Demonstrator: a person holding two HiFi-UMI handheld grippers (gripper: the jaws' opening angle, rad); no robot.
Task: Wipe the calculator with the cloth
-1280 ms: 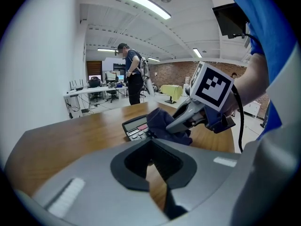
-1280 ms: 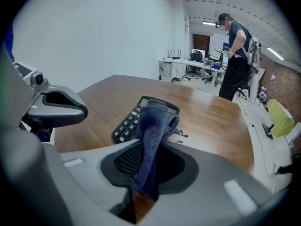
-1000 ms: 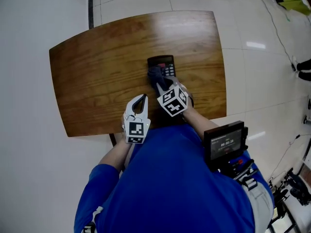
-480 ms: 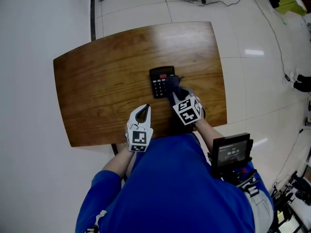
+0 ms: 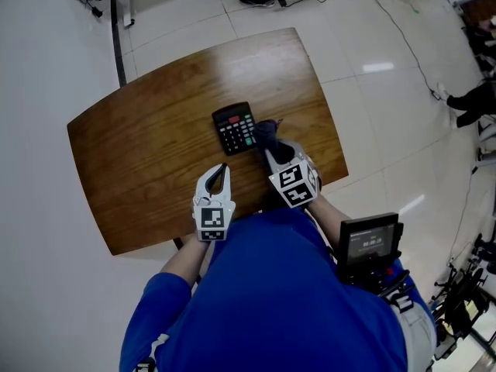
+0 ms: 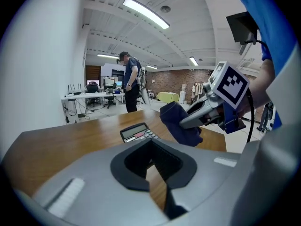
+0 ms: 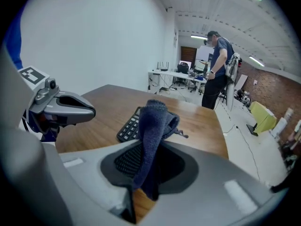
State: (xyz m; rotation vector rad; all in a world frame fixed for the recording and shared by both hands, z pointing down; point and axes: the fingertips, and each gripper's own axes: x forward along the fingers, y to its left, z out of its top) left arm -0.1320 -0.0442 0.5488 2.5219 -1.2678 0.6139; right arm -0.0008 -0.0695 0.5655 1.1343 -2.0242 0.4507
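Right claw (image 5: 271, 149) grips the dark cloth (image 5: 263, 132) beside the calculator (image 5: 234, 128) — left claw (image 5: 222, 170) clenched.

No legible text is showing in any view. The small black screen (image 5: 370, 242) at the person's chest is displaying pale digits, too small to read. The key legends on the black desktop calculator (image 5: 235, 127) are blurring out. The white cubes (image 5: 215, 218) on the left gripper (image 5: 223, 169) and the right gripper (image 5: 267, 144) are carrying square marker patterns only.
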